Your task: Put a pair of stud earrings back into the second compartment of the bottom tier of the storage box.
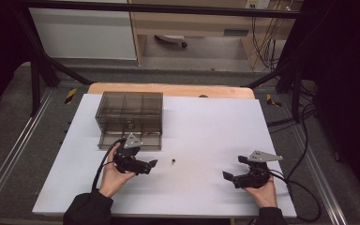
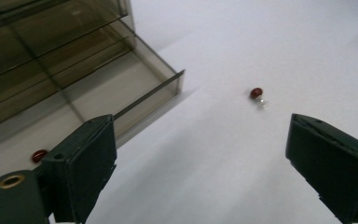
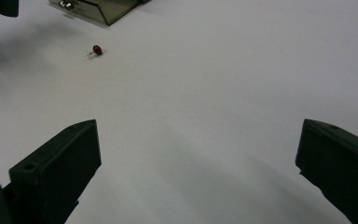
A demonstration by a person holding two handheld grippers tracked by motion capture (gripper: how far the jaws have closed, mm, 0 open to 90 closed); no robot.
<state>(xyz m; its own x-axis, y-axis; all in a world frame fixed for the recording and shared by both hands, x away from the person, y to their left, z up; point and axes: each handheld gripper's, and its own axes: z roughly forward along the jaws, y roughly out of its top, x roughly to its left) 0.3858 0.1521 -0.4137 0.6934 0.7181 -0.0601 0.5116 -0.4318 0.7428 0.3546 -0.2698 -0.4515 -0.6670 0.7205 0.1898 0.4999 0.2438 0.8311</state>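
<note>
found the left gripper (image 1: pixel 151 165) (image 2: pixel 200 154) spread wide, nothing between its jaws, just in front of the pulled-out drawer (image 1: pixel 130 140) (image 2: pixel 154 93) of the smoky plastic cabinet (image 1: pixel 130 107)

saw the small red pin (image 1: pixel 173 162) (image 2: pixel 257 94) (image 3: pixel 96 49) lying loose on the white table (image 1: pixel 206 122), just beyond the jaw tips and apart from them, near the drawer's corner; spotted a second red pin (image 2: pixel 39 155) already inside the drawer

judged the step in hand as a reach for the loose pin, probably to drop it in with the other

called for care: should have lined the jaws up so the pin sat midway between them, come down low enough to almost brush the table, then closed slowly on the red head rather than the thin clear stem; risked flicking or rolling so tiny a piece with a fast or off-centre close

noted the drawer's front wall close beside the left jaw, likely to get knocked by a wide swing

found the right gripper (image 1: pixel 233 168) (image 3: pixel 198 158) likewise spread and empty, resting well apart at the table's right, out of the way
</note>
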